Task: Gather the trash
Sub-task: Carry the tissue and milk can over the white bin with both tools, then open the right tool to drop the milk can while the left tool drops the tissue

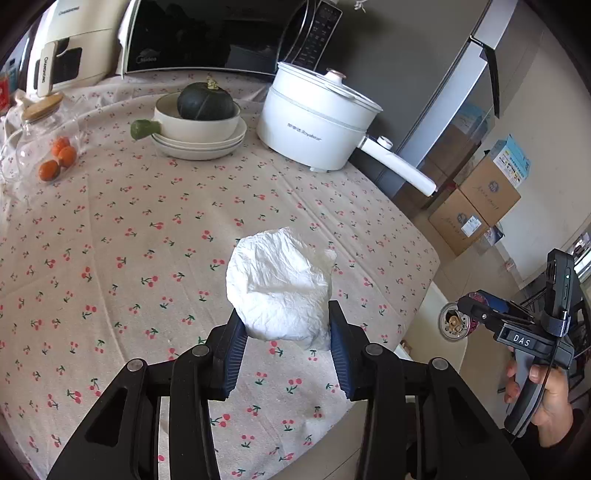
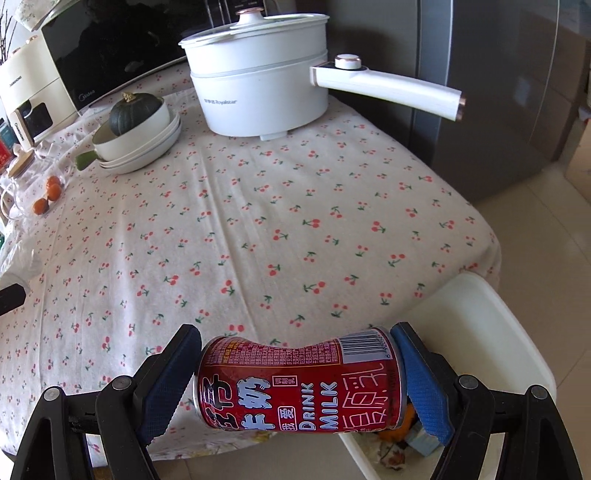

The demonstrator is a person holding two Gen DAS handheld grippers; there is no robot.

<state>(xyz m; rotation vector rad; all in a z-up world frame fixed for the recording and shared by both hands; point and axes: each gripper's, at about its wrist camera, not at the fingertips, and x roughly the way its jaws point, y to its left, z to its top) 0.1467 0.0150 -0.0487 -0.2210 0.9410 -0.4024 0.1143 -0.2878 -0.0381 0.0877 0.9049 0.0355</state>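
Note:
My left gripper (image 1: 286,325) is shut on a crumpled white paper wad (image 1: 280,284), held above the cherry-print tablecloth (image 1: 129,240). My right gripper (image 2: 295,369) is shut on a dented red milk can (image 2: 299,384), gripped end to end and lying sideways between the blue pads. The can hangs over the table's near right corner, beside a white bin (image 2: 491,332) on the floor with scraps inside. In the left wrist view the right gripper (image 1: 461,314) shows at the far right with the can (image 1: 452,325) and a hand (image 1: 546,398) on its handle.
A white electric pot (image 2: 258,81) with a long handle (image 2: 391,88) stands at the back. Stacked bowls with a dark green squash (image 2: 133,110) sit left of it. Oranges (image 1: 59,155), a glass jar (image 1: 33,136) and a microwave (image 1: 221,33) are further back. Cardboard boxes (image 1: 476,206) stand on the floor.

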